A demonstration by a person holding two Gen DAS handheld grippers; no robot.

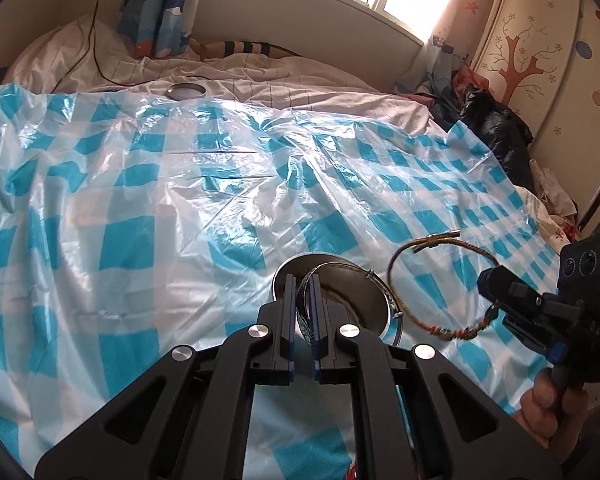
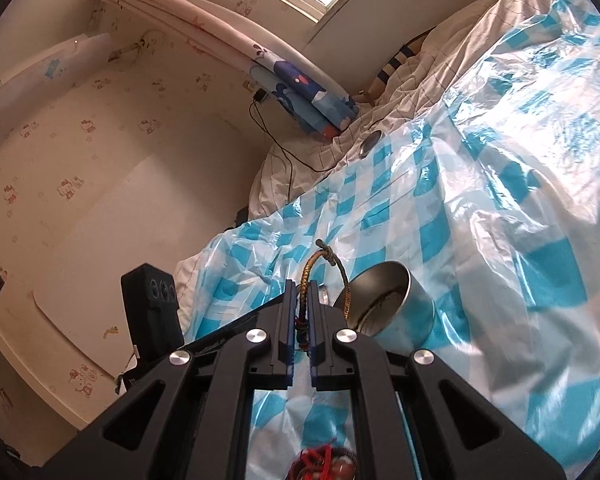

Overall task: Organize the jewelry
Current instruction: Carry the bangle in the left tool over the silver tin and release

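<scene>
Two bracelets hang over the round metal tin [image 1: 342,300] on the checked plastic sheet [image 1: 140,200]. The left gripper [image 1: 302,312] pinches a silver bangle [image 1: 340,270] above the tin's mouth; beside the tin, the right gripper [image 2: 303,312] clamps a braided cord bracelet [image 1: 428,280] edge-up.

Very little can be read. In the left wrist view, pale raised letters run down the side of the right gripper [image 1: 487,280], at about four o'clock in the picture; they look like "DAS", though the first letter is uncertain. In the right wrist view, faint embossed lettering sits on the black body of the left gripper [image 2: 322,290] at about seven o'clock, too small and blurred to make out.
</scene>
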